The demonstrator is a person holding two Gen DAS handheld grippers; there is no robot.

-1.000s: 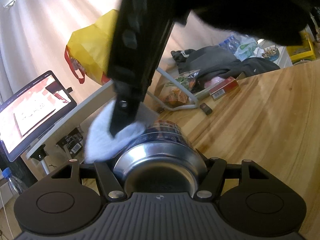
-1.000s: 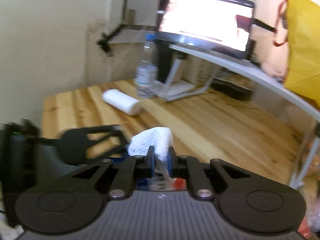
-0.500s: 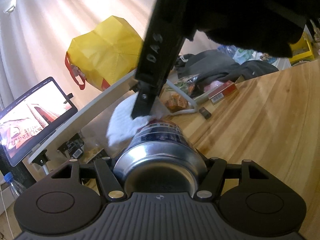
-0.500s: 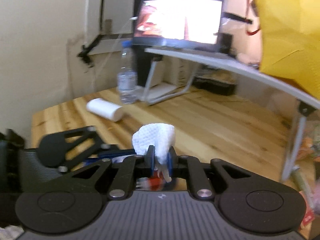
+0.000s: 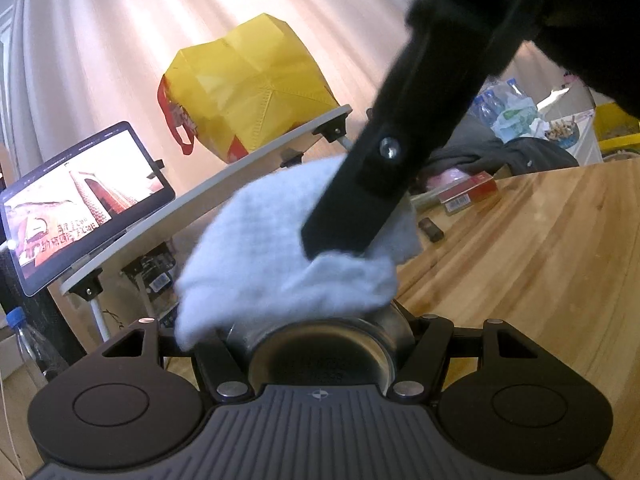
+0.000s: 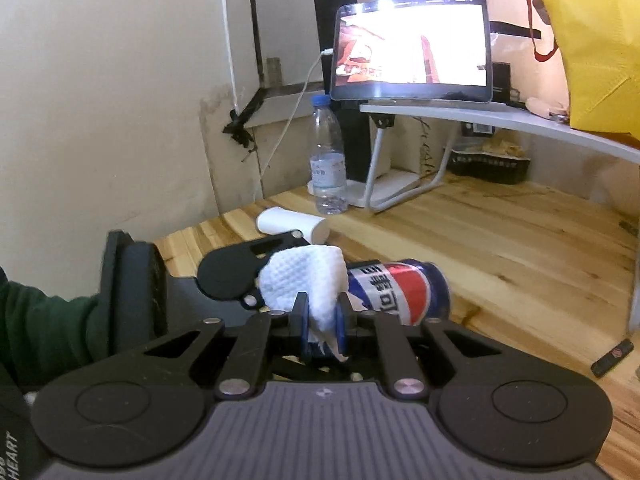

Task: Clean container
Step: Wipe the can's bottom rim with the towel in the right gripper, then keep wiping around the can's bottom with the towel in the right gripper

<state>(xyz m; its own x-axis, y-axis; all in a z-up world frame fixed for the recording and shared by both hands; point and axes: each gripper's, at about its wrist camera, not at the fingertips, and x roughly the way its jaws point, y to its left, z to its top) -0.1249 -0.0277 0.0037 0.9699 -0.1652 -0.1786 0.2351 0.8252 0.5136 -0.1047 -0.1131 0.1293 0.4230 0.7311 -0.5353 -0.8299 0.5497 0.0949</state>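
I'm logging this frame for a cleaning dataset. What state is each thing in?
Pepsi can: held sideways above the table, base toward the left gripper.
Left gripper: shut on the can.
Paper towel: crumpled, against the can.
Right gripper: shut on the towel.
Water bottle: upright, capped.
Tablet: on.

Wooden table (image 6: pixel 500 248) beyond the tongs carries a water bottle (image 6: pixel 328 160), white roll (image 6: pixel 292 224) and riser shelf (image 6: pixel 500 120)
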